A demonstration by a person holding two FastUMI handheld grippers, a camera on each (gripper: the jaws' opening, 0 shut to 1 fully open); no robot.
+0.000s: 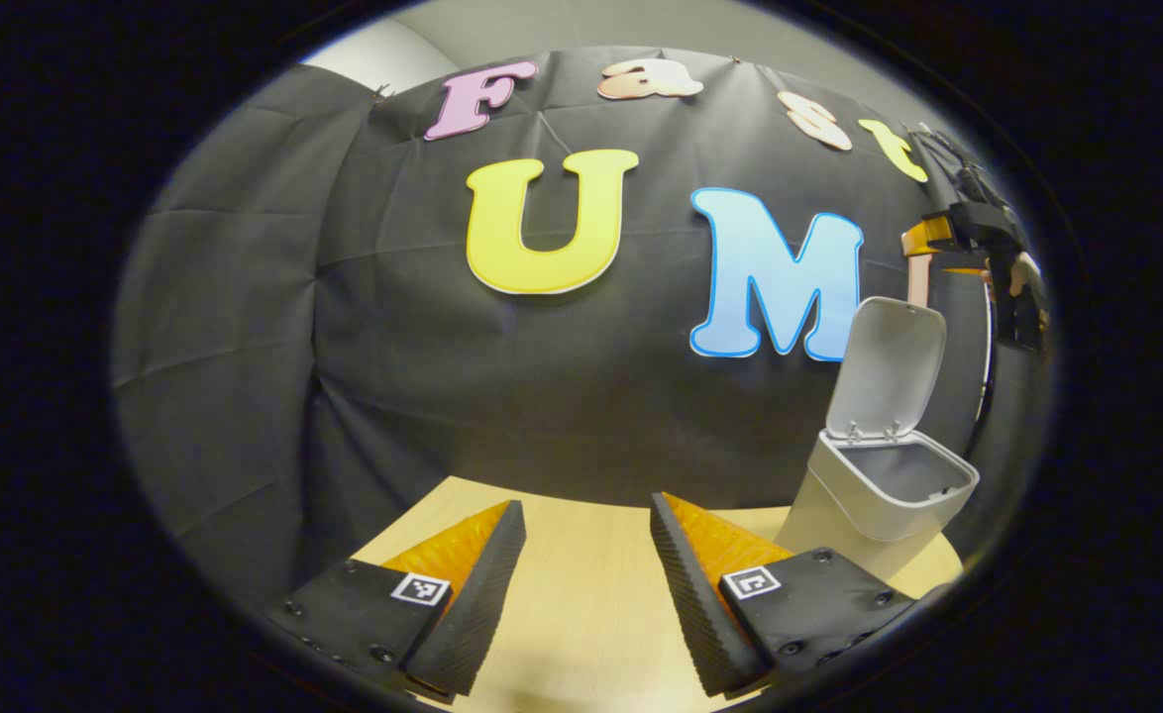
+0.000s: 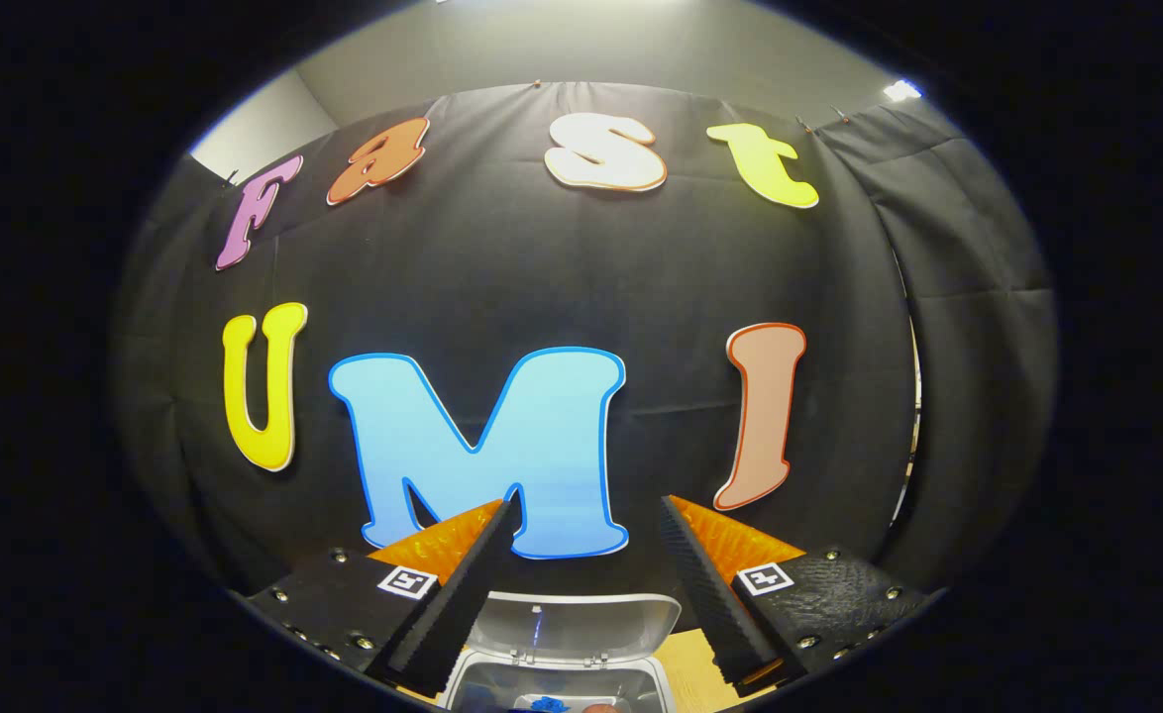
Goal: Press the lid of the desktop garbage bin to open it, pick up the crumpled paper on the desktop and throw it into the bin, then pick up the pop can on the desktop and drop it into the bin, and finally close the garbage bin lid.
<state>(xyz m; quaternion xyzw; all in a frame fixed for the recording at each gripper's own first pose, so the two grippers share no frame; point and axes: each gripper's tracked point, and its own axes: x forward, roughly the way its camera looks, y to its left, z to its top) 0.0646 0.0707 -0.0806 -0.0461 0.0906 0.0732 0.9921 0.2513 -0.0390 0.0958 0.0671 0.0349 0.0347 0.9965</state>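
A: What's the biggest thing to watch here?

B: The pale wooden desktop [image 1: 581,584], then the small light-grey plastic garbage bin [image 1: 874,490] standing on it with its rounded flap lid [image 1: 887,368] swung up and leaning back on the rear hinge. My guess is the step in hand is closing that lid.

A: Are the paper and the can in already?

B: In the right gripper view something blue [image 2: 548,704] and a reddish edge lie at the bottom of the bin [image 2: 552,683]; too little shows to name them.

A: How should the closing go?

B: Come in behind the raised lid's [image 2: 572,622] top edge, tip it forward, then press straight down near the front until it catches. Push gently, since a light bin like this would likely slide or tip.

A: Where is the right gripper [image 2: 586,579] for that?

B: Directly above the bin's mouth, fingers wide apart and holding nothing, with the lid just beyond and below the tips. In the left gripper view it hangs high above the bin [image 1: 978,248].

A: And the left gripper [image 1: 581,594]?

B: Low over the desktop, also spread wide and empty, with the bin near, ahead and off to its right.
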